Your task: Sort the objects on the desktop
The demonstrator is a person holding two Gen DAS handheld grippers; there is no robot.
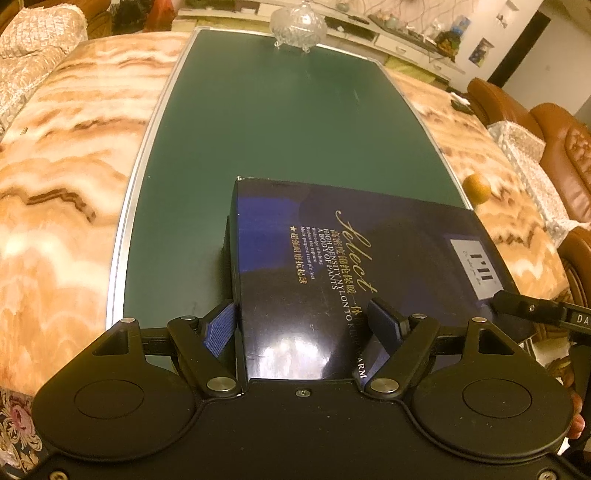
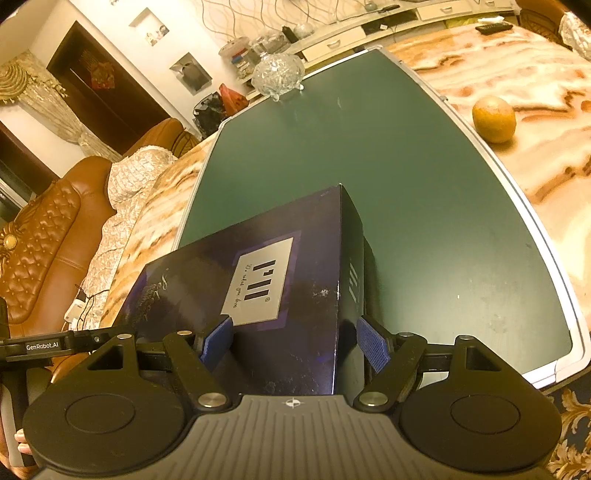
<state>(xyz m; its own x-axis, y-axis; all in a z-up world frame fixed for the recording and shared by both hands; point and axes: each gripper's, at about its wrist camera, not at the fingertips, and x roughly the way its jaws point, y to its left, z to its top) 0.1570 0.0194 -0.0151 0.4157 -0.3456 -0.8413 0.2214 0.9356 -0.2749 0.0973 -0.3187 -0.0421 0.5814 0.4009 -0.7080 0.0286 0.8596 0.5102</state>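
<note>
A dark blue-black cardboard box (image 1: 332,258) with gold lettering and a grey label lies over the near part of a green board (image 1: 277,122). My left gripper (image 1: 306,325) straddles the box's near left corner, one blue pad on its side wall, one on its lid. My right gripper (image 2: 295,341) straddles the box (image 2: 266,280) at its near right corner, one pad on the lid, one at the side wall. Both look closed on the box edge. An orange (image 2: 494,119) sits on the marble right of the board.
A cut-glass lidded bowl (image 1: 298,24) stands at the board's far edge. The board lies on an orange-white marble table (image 1: 62,166). Brown leather sofas (image 2: 55,236) flank the table. A dark remote (image 2: 493,26) lies at the far right.
</note>
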